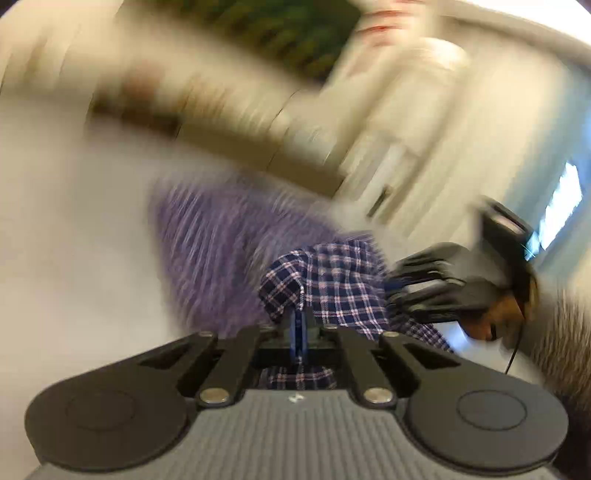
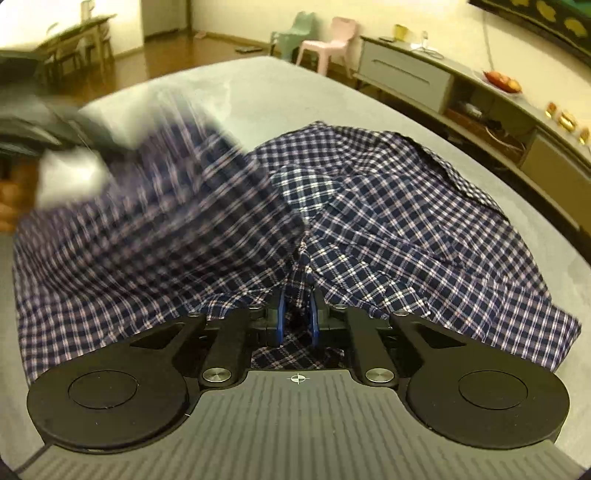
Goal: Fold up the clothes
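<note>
a navy plaid shirt [image 2: 388,206] is spread in loose folds over a grey cushioned surface [image 2: 258,85]; whether that surface is a bed or a sofa cannot be told; the right tongs [image 2: 297,314] are pressed together on a gathered ridge of the shirt, cloth being pinched between the blue pads [image 2: 280,314]; the left half of the shirt is blurred in the right wrist view; in the left wrist view the left tongs [image 1: 298,328] are closed on a fold of the shirt [image 1: 332,280], which is draped over their tips; the right tongs [image 1: 436,284] are seen beside it, partly buried in cloth; a pink chair [image 2: 332,40] and a green chair [image 2: 295,33] are stood beyond the surface; a long sideboard [image 2: 424,74] is set along the wall.
</note>
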